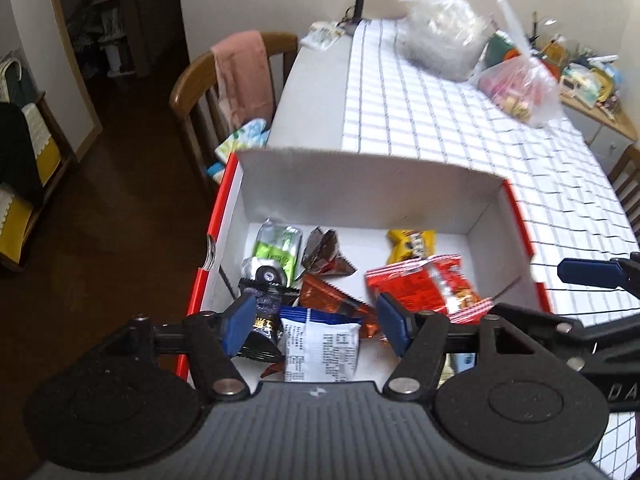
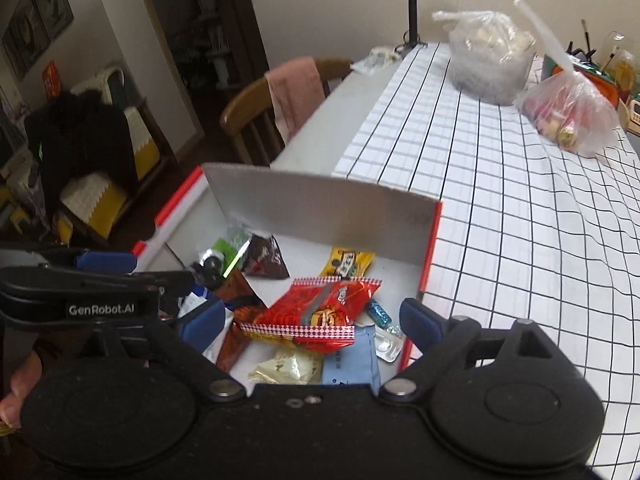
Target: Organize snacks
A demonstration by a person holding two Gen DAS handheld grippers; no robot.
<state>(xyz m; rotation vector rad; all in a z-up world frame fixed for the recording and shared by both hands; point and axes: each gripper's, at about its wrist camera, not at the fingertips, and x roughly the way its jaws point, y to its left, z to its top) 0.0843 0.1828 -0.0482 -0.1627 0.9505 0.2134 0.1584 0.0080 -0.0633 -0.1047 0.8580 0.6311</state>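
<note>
A red-and-white cardboard box [image 1: 360, 184] stands open at the table's near end and holds several snack packets. In the left wrist view my left gripper [image 1: 316, 322] is open above the box, over a white-and-blue packet [image 1: 320, 344], with a red packet [image 1: 432, 284], a yellow packet [image 1: 412, 244], a green packet [image 1: 276, 248] and a black packet [image 1: 262, 328] around it. In the right wrist view my right gripper [image 2: 312, 320] is open above the same box [image 2: 320, 208], over the red packet [image 2: 320, 308]. Neither gripper holds anything.
The table [image 2: 520, 200] has a white grid cloth. At its far end are a clear plastic bag [image 2: 488, 60], a bag of pink and yellow sweets [image 2: 568, 116] and a lamp [image 2: 416, 4]. A wooden chair [image 1: 224, 80] with a pink cloth stands left of the table.
</note>
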